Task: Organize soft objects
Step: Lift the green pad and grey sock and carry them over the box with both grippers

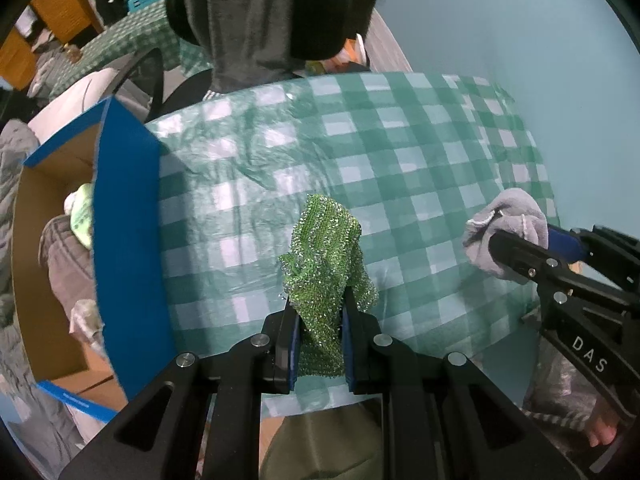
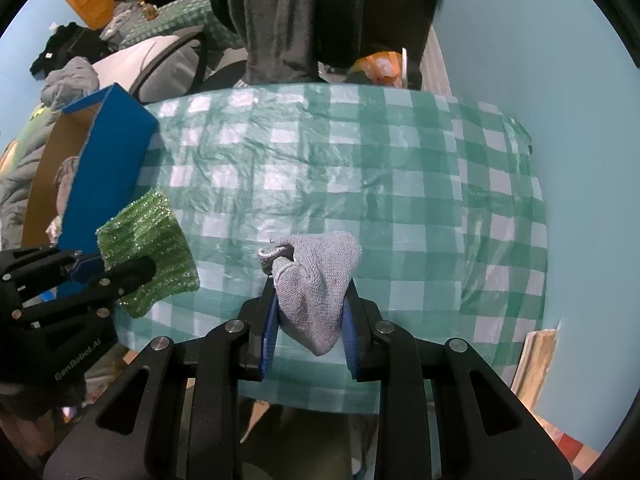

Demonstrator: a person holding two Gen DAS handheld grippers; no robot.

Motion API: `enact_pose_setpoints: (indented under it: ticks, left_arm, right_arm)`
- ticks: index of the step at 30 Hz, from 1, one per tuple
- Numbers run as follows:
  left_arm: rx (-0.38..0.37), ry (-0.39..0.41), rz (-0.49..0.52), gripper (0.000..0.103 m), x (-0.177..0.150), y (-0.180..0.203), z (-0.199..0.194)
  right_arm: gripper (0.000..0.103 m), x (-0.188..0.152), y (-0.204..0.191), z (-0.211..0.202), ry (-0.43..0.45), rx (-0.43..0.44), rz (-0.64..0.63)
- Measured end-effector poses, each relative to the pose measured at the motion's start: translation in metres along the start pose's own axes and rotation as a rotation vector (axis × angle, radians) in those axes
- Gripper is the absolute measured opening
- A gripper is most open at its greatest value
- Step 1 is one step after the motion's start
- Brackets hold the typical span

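Note:
My left gripper (image 1: 318, 316) is shut on a sparkly green cloth (image 1: 326, 260) and holds it above the near edge of the checked table. The same cloth shows in the right wrist view (image 2: 148, 252), beside the blue box. My right gripper (image 2: 310, 312) is shut on a grey knitted cloth (image 2: 316, 280), also lifted above the table's near edge. That grey cloth shows at the right of the left wrist view (image 1: 506, 236), pinched in the right gripper (image 1: 520, 244). The two grippers are side by side, apart.
An open blue cardboard box (image 1: 128, 240) stands at the table's left edge, with several soft items inside (image 1: 82, 212). It also shows in the right wrist view (image 2: 108, 168). A green-white checked cloth (image 2: 360, 168) covers the table. A person (image 1: 260, 20) stands at the far edge.

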State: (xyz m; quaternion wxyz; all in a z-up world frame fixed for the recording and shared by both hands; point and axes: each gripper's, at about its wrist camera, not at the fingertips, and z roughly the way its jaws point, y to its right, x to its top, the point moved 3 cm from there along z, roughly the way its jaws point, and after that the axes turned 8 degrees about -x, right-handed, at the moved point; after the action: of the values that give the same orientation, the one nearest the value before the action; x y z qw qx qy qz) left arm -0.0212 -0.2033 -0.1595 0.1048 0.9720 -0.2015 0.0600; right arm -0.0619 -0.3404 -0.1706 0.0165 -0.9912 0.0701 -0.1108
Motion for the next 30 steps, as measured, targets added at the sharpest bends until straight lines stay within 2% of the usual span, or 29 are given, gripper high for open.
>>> enact_pose_setpoints:
  ticks: [6, 12, 30]
  left_arm:
    - [-0.005, 0.042, -0.037, 0.017, 0.0, -0.015, -0.028]
    - [0.023, 0.089, -0.06, 0.017, -0.003, -0.028, -0.051]
    - [0.086, 0.175, -0.192, 0.017, -0.019, -0.088, -0.094]
  right_arm:
    - [0.026, 0.007, -0.017, -0.018, 0.031, 0.021, -0.024]
    - [0.026, 0.016, -0.037, -0.032, 0.059, 0.045, -0.064]
    - [0.026, 0.04, -0.111, -0.051, 0.116, 0.118, -0.213]
